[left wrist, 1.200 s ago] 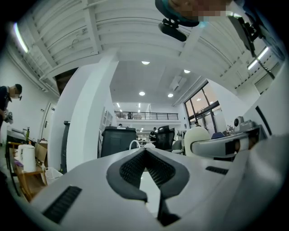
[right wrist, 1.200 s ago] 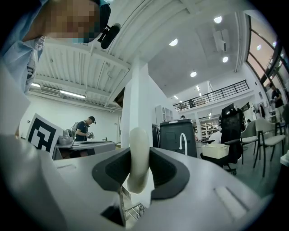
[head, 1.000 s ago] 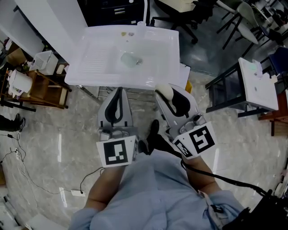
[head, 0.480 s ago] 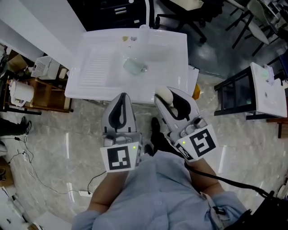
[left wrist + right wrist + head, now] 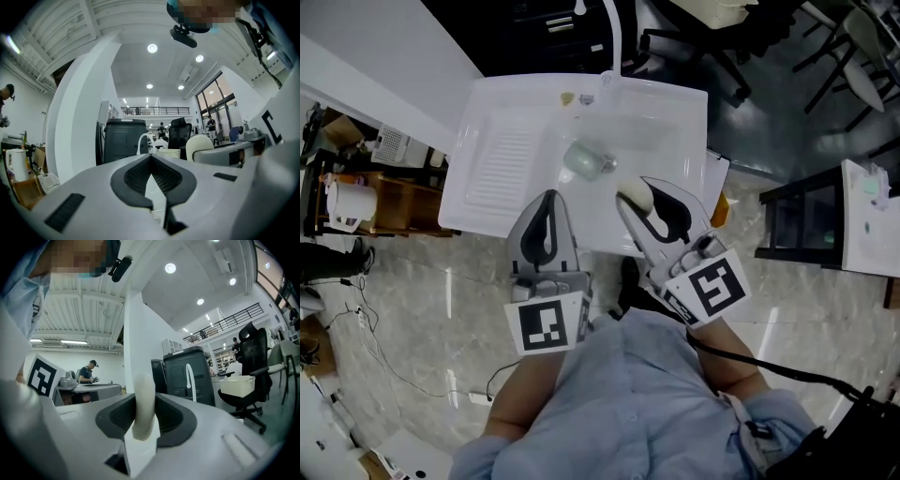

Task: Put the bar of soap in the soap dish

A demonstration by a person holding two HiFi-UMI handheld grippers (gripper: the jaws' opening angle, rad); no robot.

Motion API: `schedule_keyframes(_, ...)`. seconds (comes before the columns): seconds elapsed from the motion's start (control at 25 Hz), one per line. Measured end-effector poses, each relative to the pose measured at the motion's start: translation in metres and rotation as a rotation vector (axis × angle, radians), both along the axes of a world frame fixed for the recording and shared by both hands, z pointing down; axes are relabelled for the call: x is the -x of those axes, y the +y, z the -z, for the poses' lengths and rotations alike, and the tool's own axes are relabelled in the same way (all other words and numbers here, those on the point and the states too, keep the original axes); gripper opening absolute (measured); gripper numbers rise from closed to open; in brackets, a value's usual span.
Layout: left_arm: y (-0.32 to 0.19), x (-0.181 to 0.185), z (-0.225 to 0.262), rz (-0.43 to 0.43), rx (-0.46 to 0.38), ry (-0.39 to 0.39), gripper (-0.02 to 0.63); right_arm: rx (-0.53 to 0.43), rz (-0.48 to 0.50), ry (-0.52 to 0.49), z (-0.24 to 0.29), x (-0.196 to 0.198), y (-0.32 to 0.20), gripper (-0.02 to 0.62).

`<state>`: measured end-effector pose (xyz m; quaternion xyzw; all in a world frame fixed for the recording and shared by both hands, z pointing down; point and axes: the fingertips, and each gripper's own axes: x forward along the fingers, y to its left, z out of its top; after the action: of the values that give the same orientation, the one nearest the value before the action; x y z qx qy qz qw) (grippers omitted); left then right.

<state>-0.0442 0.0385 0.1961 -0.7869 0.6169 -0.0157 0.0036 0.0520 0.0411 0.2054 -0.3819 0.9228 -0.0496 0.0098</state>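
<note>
over the near edge of the sink (image 5: 502, 150), i have the right gripper (image 5: 649, 208) clamped on the bar of soap (image 5: 634, 195). its jaws stand fairly wide, because the pale bar sits on edge between the pads, pinched across its broad faces. the left gripper (image 5: 546, 217) hangs beside it with its jaws together and nothing in them. the soap dish (image 5: 584, 159), a pale green shape, lies in the basin just beyond the soap and a little to its left, not touching it. i judge this to be the carry step, with the placing not yet done. next i need to bring the bar over the dish, lower it until it rests there, then open the jaws.
</note>
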Motion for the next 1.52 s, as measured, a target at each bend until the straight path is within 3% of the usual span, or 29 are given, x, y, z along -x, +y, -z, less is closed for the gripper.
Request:
schedule_keyframes(0.28, -0.034, -0.011, 0.021, 0.056, -0.055, 0.001, 0.005, -0.045, 0.063, 0.005, 0.018, -0.007, -0.04, 0.11)
schedule_keyframes(0.68, -0.076, 0.018, 0.012, 0.091, -0.045, 0.027, 0.005, -0.032, 0.066, 0.033, 0.012, 0.01, -0.082, 0.11)
schedule_keyframes(1.08, -0.14, 0.039, -0.019, 0.015, 0.024, 0.066, 0.005, 0.053, 0.06, 0.062, -0.02, 0.045, -0.138, 0.11)
schedule_keyframes(1.52, -0.191, 0.071, -0.077, 0.006, 0.122, 0.092, 0.005, 0.158, 0.059, 0.132, -0.086, 0.074, -0.183, 0.11)
